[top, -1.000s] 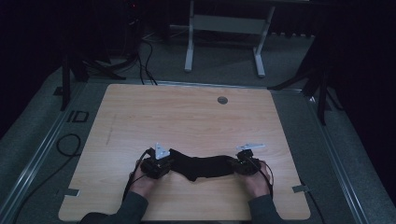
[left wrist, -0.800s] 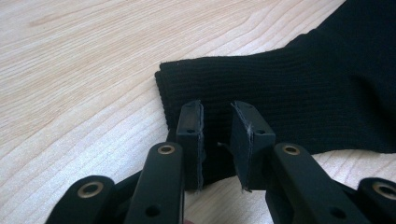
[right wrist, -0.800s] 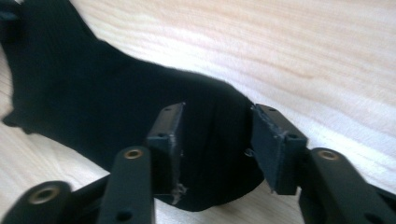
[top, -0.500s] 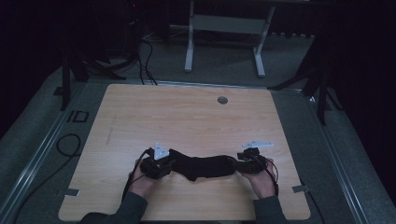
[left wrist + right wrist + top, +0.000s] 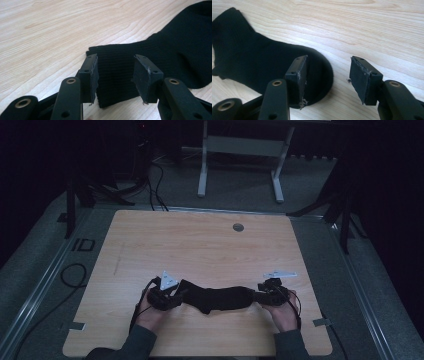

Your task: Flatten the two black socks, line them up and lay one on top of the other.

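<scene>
A wooden table (image 5: 200, 245) is seen from above, with a black sock (image 5: 215, 299) laid flat across its near edge between the two hands. The sock is judged light, soft and limp, so it would sag and fold wherever it is not supported; a hold is best taken at the ribbed cuff and at the rounded toe, the two ends where the fabric can be pinched through both layers. The left gripper (image 5: 115, 75) is seen with its jaws spread, having just been opening, the cuff lying between the pads (image 5: 93, 75) but not pressed by them. The right gripper (image 5: 328, 77) is likewise spread, its jaws having just been opening, one pad (image 5: 298, 75) over the toe and the other above bare wood
</scene>
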A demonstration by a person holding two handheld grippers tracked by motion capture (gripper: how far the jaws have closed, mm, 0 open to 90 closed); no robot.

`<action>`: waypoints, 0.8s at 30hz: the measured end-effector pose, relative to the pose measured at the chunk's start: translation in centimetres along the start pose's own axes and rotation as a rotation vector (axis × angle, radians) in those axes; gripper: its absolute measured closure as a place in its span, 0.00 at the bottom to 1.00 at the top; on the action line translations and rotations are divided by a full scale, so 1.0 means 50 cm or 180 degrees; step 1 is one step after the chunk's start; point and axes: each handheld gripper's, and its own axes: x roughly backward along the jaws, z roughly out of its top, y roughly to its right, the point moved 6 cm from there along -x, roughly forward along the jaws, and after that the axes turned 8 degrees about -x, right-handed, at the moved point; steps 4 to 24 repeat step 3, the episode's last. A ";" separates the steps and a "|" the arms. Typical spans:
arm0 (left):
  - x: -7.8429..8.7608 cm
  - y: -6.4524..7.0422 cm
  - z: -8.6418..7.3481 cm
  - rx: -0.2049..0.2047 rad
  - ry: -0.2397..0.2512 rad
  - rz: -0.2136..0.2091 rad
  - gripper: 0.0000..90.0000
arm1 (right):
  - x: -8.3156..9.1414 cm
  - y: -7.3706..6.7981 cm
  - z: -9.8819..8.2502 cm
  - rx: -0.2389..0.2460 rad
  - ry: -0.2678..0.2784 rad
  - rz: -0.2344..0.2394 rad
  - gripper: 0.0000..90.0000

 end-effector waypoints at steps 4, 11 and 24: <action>0.002 -0.009 -0.002 0.0054 -0.0002 0.0040 0.62 | 0.001 0.013 0.001 -0.0045 0.0016 -0.0036 0.52; 0.002 -0.009 -0.002 0.0054 -0.0002 0.0040 0.62 | 0.001 0.013 0.001 -0.0045 0.0016 -0.0036 0.52; 0.002 -0.009 -0.002 0.0054 -0.0002 0.0040 0.62 | 0.001 0.013 0.001 -0.0045 0.0016 -0.0036 0.52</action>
